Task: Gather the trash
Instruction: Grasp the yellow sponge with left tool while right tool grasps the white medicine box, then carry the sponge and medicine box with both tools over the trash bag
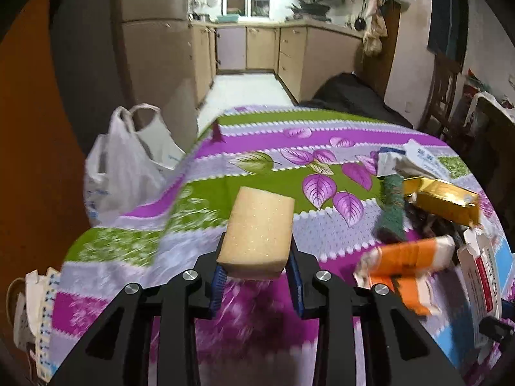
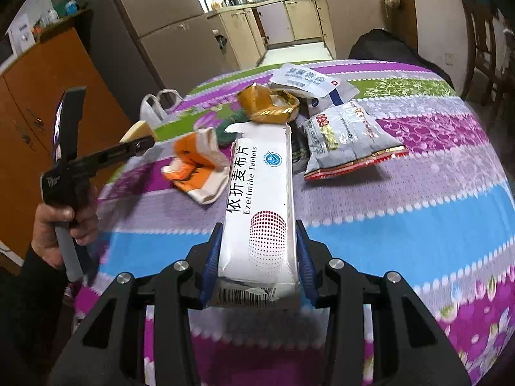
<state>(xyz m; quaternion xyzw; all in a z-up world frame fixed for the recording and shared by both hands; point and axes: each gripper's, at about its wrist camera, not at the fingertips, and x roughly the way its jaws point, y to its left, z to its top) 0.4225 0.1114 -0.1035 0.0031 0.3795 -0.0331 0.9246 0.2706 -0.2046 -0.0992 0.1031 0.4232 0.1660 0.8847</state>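
Home kitchen: cabinets (image 1: 291, 53), fridge (image 1: 154, 48), clothed table (image 1: 257, 148).

White box (image 2: 257, 206): "依折麦布片", "Ezetimibe Tablets"; other txt illegible.

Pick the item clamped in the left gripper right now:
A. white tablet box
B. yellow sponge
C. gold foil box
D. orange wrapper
B: the left gripper has its blue-padded fingers pressed against both sides of the yellow sponge, lifted above the tablecloth; the white tablet box sits in the right gripper.
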